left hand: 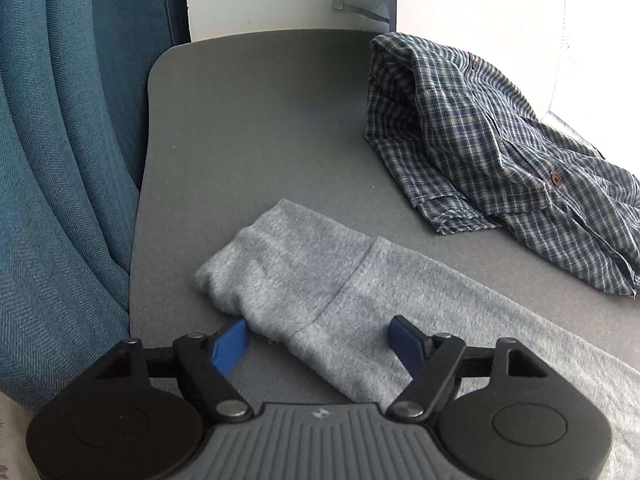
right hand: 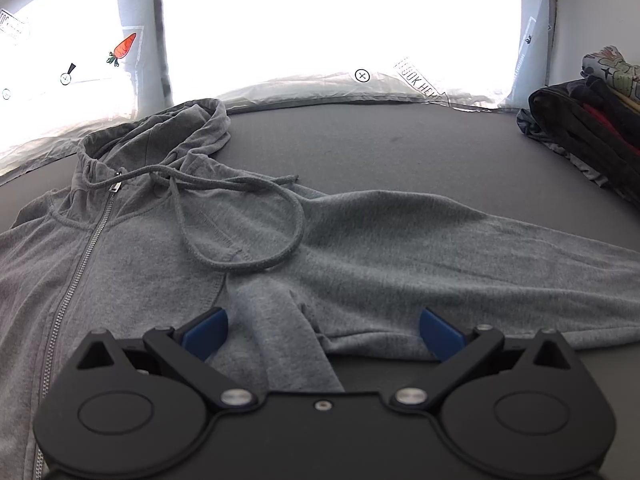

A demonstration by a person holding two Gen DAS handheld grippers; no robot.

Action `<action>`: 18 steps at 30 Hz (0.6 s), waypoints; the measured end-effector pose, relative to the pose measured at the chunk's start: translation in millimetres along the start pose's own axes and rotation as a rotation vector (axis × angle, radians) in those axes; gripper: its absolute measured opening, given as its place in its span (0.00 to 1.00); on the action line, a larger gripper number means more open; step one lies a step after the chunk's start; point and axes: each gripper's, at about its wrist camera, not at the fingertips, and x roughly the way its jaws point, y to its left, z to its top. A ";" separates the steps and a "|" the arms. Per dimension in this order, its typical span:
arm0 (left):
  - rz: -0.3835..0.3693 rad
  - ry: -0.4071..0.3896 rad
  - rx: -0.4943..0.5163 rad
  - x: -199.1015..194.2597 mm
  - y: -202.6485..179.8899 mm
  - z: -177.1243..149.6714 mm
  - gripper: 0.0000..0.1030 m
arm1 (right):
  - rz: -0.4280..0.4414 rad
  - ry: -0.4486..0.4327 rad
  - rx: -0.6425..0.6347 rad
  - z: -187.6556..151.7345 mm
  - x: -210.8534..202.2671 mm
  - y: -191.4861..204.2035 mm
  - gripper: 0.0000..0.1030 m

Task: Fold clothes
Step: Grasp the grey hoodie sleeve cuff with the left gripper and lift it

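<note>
A grey zip hoodie (right hand: 152, 248) lies flat on the grey table (right hand: 400, 148), hood (right hand: 188, 128) at the far left, drawstrings looped across the chest. Its right sleeve (right hand: 460, 248) stretches out to the right. My right gripper (right hand: 324, 326) is open just above the armpit area, its blue fingers either side of a fabric fold. In the left wrist view the hoodie's other sleeve cuff (left hand: 288, 264) lies on the table. My left gripper (left hand: 320, 334) is open around the sleeve just behind the cuff, touching nothing firmly.
A crumpled blue plaid shirt (left hand: 500, 152) lies at the far right of the left wrist view. A teal curtain (left hand: 60, 160) hangs past the table's left edge (left hand: 138, 216). A stack of folded dark clothes (right hand: 592, 132) sits at the table's right side. Bright windows lie behind.
</note>
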 end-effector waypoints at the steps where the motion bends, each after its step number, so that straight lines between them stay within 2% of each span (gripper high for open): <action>1: 0.000 -0.003 -0.006 -0.9 0.8 1.1 0.52 | 0.000 -0.001 0.000 -0.2 0.0 -0.1 1.00; 2: -0.003 -0.003 -0.014 -1.4 2.0 2.4 0.47 | 0.000 -0.002 0.001 -0.4 0.0 -0.1 1.00; 4: -0.025 0.003 -0.035 -2.4 2.6 5.4 0.25 | 0.001 -0.004 0.001 -0.6 0.0 0.1 1.00; 5: -0.043 0.009 -0.046 -2.9 2.1 7.1 0.19 | 0.001 -0.004 0.001 -0.6 0.0 0.0 1.00; 7: -0.064 0.012 -0.064 -6.3 -1.9 8.2 0.16 | 0.001 -0.005 0.002 -0.6 0.1 -0.2 1.00; 13: -0.255 0.036 0.000 -31.6 -50.0 -0.9 0.13 | 0.003 -0.007 0.002 -0.5 -0.1 -0.6 1.00; 15: -0.375 0.030 0.050 -52.3 -75.3 -6.0 0.12 | 0.004 -0.008 0.002 -0.5 -0.2 -0.8 1.00; 18: -0.662 0.040 0.223 -99.5 -135.4 -17.8 0.12 | 0.005 -0.008 0.002 -0.5 -0.2 -0.8 1.00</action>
